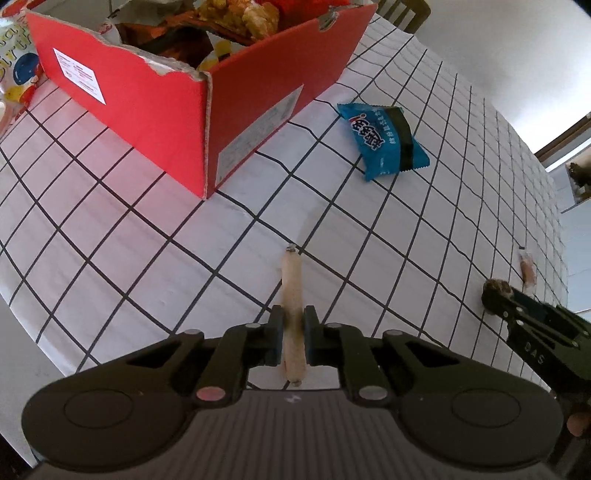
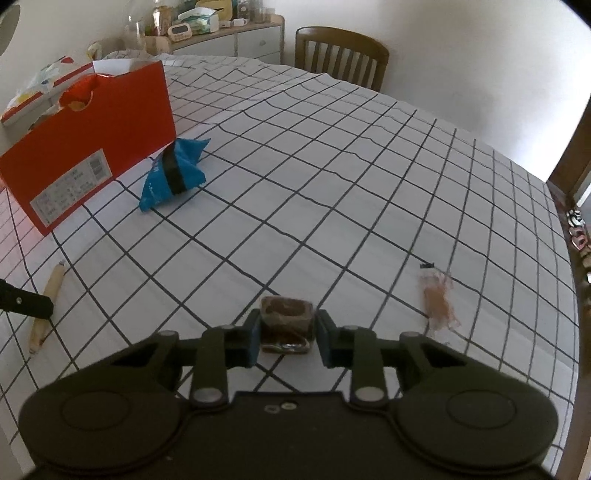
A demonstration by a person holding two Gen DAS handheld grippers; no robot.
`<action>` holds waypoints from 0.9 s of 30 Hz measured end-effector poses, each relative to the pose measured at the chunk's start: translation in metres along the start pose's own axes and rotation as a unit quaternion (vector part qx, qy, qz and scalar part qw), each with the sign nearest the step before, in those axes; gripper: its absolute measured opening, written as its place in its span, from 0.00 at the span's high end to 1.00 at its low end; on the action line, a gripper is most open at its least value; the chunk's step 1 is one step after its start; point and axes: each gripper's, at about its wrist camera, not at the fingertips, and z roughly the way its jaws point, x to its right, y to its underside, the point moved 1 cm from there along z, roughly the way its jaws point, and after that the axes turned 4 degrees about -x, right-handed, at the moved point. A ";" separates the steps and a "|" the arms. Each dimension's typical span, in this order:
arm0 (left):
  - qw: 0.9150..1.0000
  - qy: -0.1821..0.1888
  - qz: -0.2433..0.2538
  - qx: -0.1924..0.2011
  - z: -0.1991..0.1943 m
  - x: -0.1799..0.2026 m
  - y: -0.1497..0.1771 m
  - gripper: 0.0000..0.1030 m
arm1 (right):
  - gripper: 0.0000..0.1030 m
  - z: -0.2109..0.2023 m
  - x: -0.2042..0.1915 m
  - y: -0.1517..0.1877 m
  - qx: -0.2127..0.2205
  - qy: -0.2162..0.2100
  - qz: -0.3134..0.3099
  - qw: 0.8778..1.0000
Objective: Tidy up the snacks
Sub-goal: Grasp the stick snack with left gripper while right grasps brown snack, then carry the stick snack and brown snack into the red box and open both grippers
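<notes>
My left gripper (image 1: 293, 325) is shut on a pale sausage stick (image 1: 291, 288), low over the grid tablecloth; the stick also shows in the right wrist view (image 2: 51, 291). My right gripper (image 2: 286, 332) is shut on a small brown snack packet (image 2: 286, 314); it also shows in the left wrist view (image 1: 496, 295). A red cardboard box (image 1: 155, 107) holding several snack bags stands ahead to the left, and shows in the right wrist view (image 2: 92, 147). A blue snack packet (image 1: 384, 140) lies beside it, also in the right wrist view (image 2: 175, 170). A small pinkish sausage packet (image 2: 437, 295) lies to the right.
The table has a white cloth with a black grid (image 2: 332, 184). A wooden chair (image 2: 340, 55) stands at the far edge. A colourful bag (image 1: 14, 70) sits behind the box. A cabinet with jars (image 2: 221, 33) is at the back.
</notes>
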 end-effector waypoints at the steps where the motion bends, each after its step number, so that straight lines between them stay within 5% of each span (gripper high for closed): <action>1: 1.000 0.002 0.001 0.001 -0.001 -0.001 0.001 0.90 | 0.72 -0.002 0.000 0.001 0.001 -0.001 0.003 1.000; 15: 0.998 0.043 0.031 0.025 -0.048 -0.015 0.002 0.90 | 0.73 -0.060 -0.024 0.022 0.018 -0.049 0.028 0.998; 27: 0.990 0.100 0.082 0.046 -0.095 -0.020 -0.008 0.89 | 0.73 -0.113 -0.059 0.007 0.065 -0.054 0.039 0.996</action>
